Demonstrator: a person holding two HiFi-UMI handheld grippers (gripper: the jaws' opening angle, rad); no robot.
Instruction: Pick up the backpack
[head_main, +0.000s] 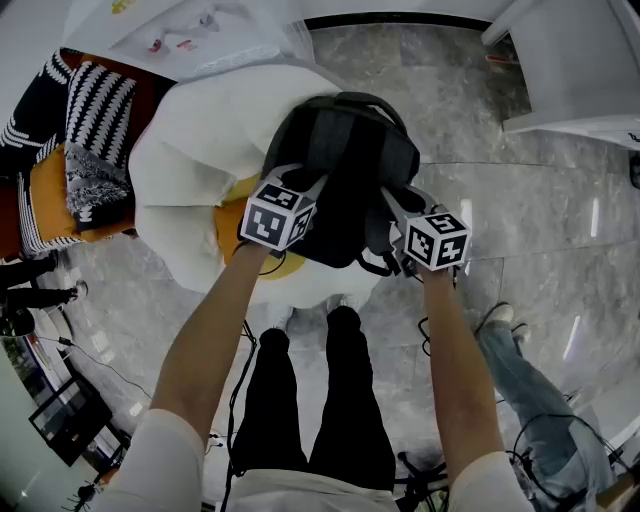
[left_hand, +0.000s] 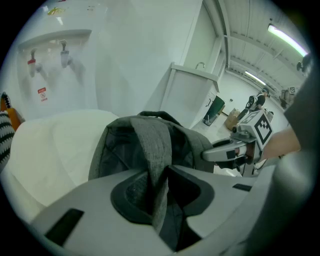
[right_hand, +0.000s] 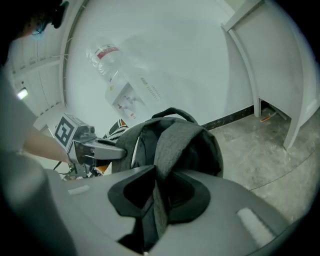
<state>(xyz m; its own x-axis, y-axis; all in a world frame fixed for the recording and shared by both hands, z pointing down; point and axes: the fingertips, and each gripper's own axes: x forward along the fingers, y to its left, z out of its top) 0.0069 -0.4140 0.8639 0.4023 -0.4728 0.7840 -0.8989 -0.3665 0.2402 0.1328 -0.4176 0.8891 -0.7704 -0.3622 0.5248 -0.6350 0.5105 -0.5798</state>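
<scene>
Backpack (head_main: 345, 165): on white beanbag (head_main: 190, 150), 12 o'clock of the person.
Left gripper (left_hand: 162, 187): fingers pinching its grey strap (left_hand: 152, 145), 8 o'clock side.
Right gripper (right_hand: 156, 197): fingers clamp other strap (right_hand: 172, 142), 4 o'clock.

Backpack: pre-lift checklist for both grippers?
1. Left gripper clamped on a grey strap: ok.
2. Right gripper clamped on the other grey strap: ok.
3. Each strap seated well in between the pads, not just at the tips: ok in both gripper views.
4. Backpack zipped shut: cannot tell.
5. Underside of the bag free of the white cushion: cannot tell, it is hidden.
6. Top handle unsnagged: ok, the loop stands free.
</scene>
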